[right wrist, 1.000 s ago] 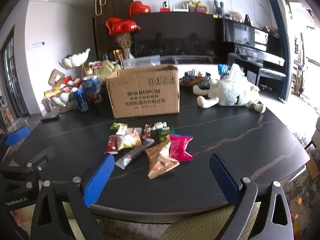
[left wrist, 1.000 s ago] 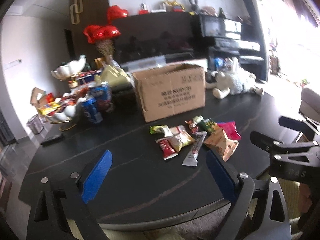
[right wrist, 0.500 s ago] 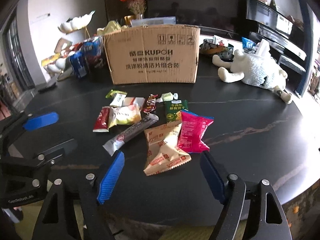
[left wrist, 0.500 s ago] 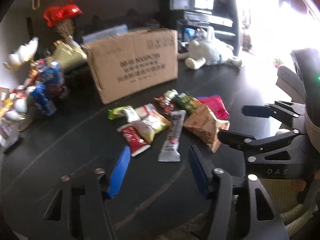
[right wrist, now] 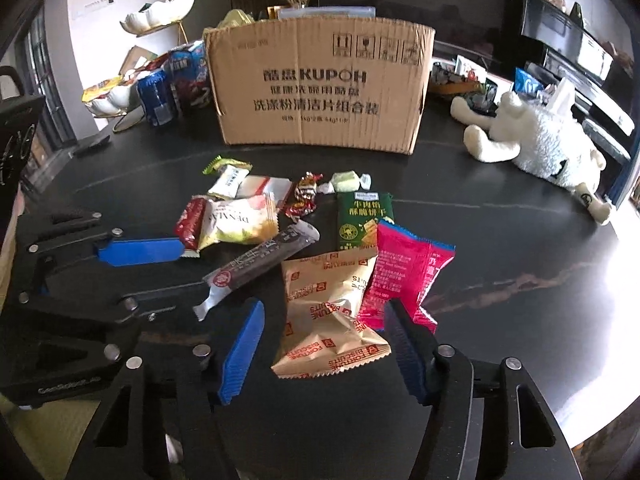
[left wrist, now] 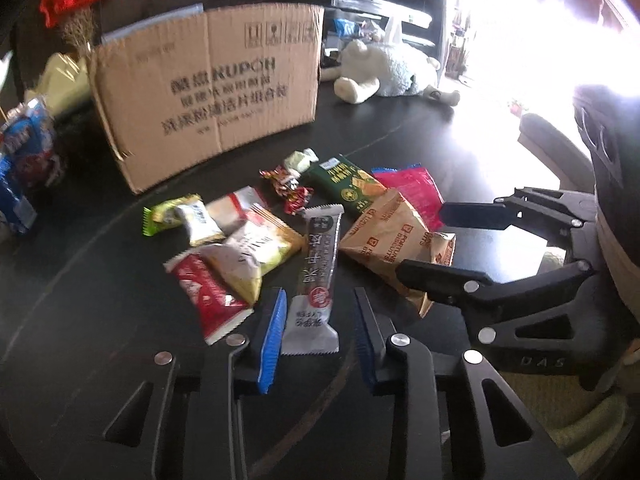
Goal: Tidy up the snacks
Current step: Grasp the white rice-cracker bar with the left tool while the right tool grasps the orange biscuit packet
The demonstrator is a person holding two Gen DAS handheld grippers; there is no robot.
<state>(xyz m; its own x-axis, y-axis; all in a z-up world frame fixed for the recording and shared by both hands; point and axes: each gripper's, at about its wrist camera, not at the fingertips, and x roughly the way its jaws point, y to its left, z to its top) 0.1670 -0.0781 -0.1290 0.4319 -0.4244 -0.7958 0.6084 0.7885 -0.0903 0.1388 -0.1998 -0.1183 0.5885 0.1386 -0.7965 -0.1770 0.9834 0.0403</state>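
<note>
A pile of snack packets lies on the black table [left wrist: 100, 320] in front of a cardboard box [left wrist: 208, 80]. My left gripper [left wrist: 319, 292] points down at the pile. Its jaws are closing, and the near end of a grey snack bar [left wrist: 316, 272] lies between the blue pads [left wrist: 272, 340] with a small gap on the right. My right gripper [right wrist: 326, 304] is also closing, straddling a tan biscuit packet [right wrist: 332, 312]; its pads stand just clear of it. A pink packet [right wrist: 404, 272] and a green packet [right wrist: 362, 220] lie beside that.
A red packet [left wrist: 204, 296] and a yellow one [left wrist: 256, 252] lie left of the bar, with small sweets behind. A white plush toy [right wrist: 540, 144] lies at the back right. Blue snack bags [right wrist: 160, 96] and white dishes stand at the back left.
Both grippers have dropped and tilted down towards the snack pile, and their jaws have narrowed. The left now straddles the grey bar's end, the right the tan packet.
</note>
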